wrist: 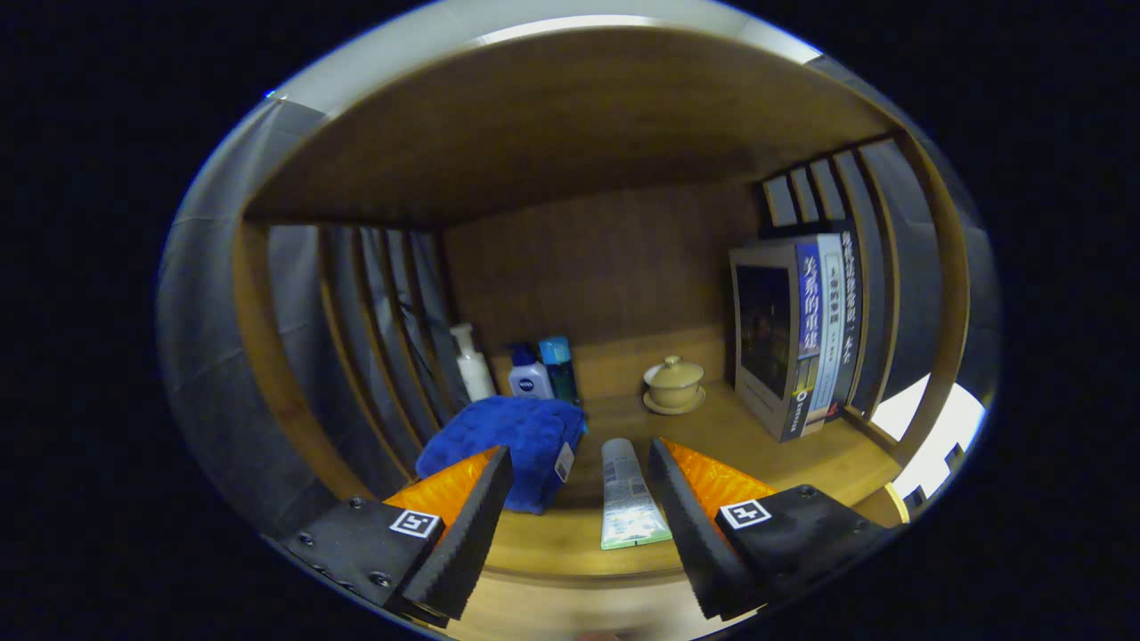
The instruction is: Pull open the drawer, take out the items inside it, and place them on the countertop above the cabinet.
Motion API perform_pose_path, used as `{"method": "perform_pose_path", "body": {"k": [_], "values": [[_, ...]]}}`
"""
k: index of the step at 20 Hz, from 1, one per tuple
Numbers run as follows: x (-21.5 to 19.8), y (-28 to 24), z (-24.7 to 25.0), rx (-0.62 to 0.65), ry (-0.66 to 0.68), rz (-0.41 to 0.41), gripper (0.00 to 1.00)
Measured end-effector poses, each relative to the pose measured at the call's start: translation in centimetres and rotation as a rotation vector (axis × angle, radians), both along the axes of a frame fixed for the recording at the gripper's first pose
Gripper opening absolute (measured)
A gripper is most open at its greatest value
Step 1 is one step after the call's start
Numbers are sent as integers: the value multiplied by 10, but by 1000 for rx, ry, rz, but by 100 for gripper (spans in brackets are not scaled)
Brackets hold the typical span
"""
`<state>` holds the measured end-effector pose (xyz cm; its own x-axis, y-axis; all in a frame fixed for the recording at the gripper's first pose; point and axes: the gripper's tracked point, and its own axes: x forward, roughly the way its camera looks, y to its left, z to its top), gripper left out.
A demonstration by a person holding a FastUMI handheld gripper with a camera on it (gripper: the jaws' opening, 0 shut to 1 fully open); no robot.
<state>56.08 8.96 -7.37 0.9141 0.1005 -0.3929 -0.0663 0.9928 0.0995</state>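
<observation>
On the wooden surface (828,463), a white squeeze tube with green print (629,494) lies between the spread, empty fingers of the hand-held gripper (579,463), beside the right finger, its long axis running straight ahead along them.

We find the gripper (579,499) in the lower middle of the frame, its fingers spread apart and gripping nothing. Between them, against the right finger, a tube (629,494) lies flat on the wooden countertop (802,454). Just ahead of the left finger sits a folded blue towel (508,436). Behind it, at centre left, stand a white pump bottle (470,363), a blue-capped bottle (529,374) and a teal bottle (558,367). A lidded cup (674,383) on a saucer rests at centre right. Upright books (797,334) stand at the right, against the slatted side.
</observation>
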Motion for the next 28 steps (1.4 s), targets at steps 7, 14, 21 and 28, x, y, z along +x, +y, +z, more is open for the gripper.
{"method": "perform_pose_path", "body": {"k": [7,14,21,28], "values": [[-99,4,66,-46,-141,22,98],[-186,-5,50,-105,-185,25,98],[-249,-17,0,-212,-232,-11,98],[-297,-33,-95,-222,-85,-14,98]]}}
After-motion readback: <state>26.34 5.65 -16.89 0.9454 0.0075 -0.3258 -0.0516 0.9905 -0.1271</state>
